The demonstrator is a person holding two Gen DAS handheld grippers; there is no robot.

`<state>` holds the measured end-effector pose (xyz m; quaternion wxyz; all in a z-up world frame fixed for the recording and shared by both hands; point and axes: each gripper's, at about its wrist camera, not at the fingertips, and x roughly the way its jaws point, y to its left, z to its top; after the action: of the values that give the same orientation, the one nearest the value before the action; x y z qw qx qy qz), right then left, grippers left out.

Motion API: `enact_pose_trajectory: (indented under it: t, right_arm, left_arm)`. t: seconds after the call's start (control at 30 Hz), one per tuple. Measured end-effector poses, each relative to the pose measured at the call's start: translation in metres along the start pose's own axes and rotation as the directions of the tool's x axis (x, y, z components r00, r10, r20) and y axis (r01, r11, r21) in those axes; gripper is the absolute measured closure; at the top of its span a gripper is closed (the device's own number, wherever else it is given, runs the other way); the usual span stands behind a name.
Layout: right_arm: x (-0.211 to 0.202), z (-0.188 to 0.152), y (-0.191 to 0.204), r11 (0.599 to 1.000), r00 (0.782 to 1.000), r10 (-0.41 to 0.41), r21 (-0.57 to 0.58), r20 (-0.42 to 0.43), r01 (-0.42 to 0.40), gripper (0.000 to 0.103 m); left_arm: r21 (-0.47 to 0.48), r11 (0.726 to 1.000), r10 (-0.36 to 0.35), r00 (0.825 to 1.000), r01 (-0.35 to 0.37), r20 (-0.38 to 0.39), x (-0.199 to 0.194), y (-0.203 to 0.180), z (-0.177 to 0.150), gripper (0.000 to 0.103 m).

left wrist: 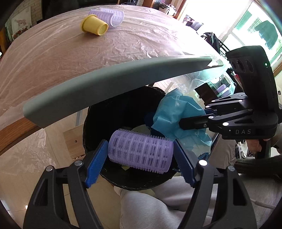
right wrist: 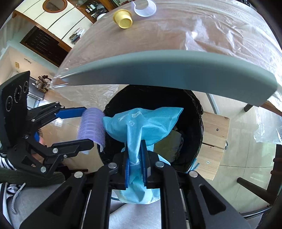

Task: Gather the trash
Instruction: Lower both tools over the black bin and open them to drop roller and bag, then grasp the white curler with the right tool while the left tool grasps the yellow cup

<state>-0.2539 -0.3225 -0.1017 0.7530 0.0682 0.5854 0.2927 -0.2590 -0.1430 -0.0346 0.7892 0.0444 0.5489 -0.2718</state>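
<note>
My left gripper point(left wrist: 141, 151) is shut on a purple hair roller point(left wrist: 140, 152), its blue pads pressing both ends, above the black trash bin point(left wrist: 98, 121). The same roller point(right wrist: 91, 127) and left gripper point(right wrist: 89, 126) show at the left in the right wrist view, at the bin's rim. My right gripper point(right wrist: 136, 158) is shut on a crumpled light-blue wrapper point(right wrist: 146, 123), which hangs over the bin's mouth point(right wrist: 197, 112). In the left wrist view that wrapper point(left wrist: 172, 112) and right gripper point(left wrist: 179, 123) sit just beyond the roller. Paper scraps lie inside the bin.
The table point(left wrist: 70, 58), covered in clear plastic film with a grey edge point(right wrist: 167, 74), juts over the bin. On it lie a yellow cup point(left wrist: 94, 26) on its side and a clear ridged piece point(left wrist: 111, 15). A wooden stool point(right wrist: 215, 139) holds the bin. A person's grey-clad legs point(left wrist: 144, 207) are below.
</note>
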Motion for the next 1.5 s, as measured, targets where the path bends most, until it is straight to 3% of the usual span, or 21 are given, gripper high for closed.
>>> enact_pose_trajectory:
  t: [0.1,0.2,0.3,0.4,0.5,0.6,0.7,0.8,0.97,1.03,1.1,1.5]
  right_arm:
    - [0.004,0.001,0.0,1.0,1.0,-0.021,0.006,-0.012,0.021,0.078]
    - [-0.002,-0.001,0.002,0.998,0.998,-0.069,-0.004,0.006,0.069,0.047]
    - [-0.02,-0.004,0.003,0.996,0.996,-0.087,-0.006,0.037,0.087,0.044]
    - [-0.051,-0.004,0.011,0.993,0.99,-0.099,-0.048,0.104,0.105,0.039]
    - [-0.083,0.002,0.023,0.981,0.971,-0.122,-0.124,0.206,0.15,0.019]
    - [-0.111,0.024,0.036,0.961,0.933,-0.147,-0.177,0.329,0.214,0.004]
    - [-0.119,0.059,0.04,0.949,0.903,-0.171,-0.179,0.395,0.259,0.004]
    - [-0.11,0.098,0.041,0.945,0.903,-0.177,-0.19,0.393,0.267,0.004]
    - [-0.077,0.162,0.038,0.959,0.937,-0.165,-0.17,0.308,0.225,0.006]
    - [-0.062,0.183,0.032,0.967,0.951,-0.163,-0.147,0.263,0.206,0.018]
    - [-0.052,0.197,0.027,0.974,0.962,-0.151,-0.131,0.227,0.183,0.024]
    - [-0.011,0.227,0.016,0.985,0.988,-0.113,-0.118,0.107,0.126,0.03]
  left_arm:
    - [0.014,1.0,0.01,1.0,-0.01,0.004,0.002,0.0,0.003,0.027]
    - [-0.002,1.0,0.005,1.0,-0.005,0.011,-0.004,0.005,0.005,0.026]
    - [-0.025,1.0,0.008,1.0,-0.007,0.018,-0.012,0.01,0.008,0.026]
    - [-0.031,1.0,0.004,0.997,-0.002,0.072,-0.037,0.011,0.012,0.026]
    - [-0.003,1.0,0.025,0.99,-0.025,0.141,-0.064,0.009,0.019,0.019]
    - [0.025,0.994,0.097,0.968,-0.106,0.232,-0.084,0.011,0.035,0.008]
    - [0.041,0.986,0.144,0.954,-0.16,0.261,-0.087,0.016,0.053,0.007]
    - [0.079,0.977,0.168,0.948,-0.196,0.27,-0.079,0.022,0.076,0.007]
    - [0.113,0.976,0.151,0.955,-0.185,0.254,-0.062,0.037,0.107,0.007]
    - [0.138,0.97,0.162,0.954,-0.201,0.251,-0.056,0.041,0.118,0.007]
    - [0.167,0.964,0.164,0.955,-0.209,0.245,-0.049,0.043,0.125,0.007]
    - [0.271,0.947,0.13,0.977,-0.174,0.171,-0.017,0.048,0.151,0.029]
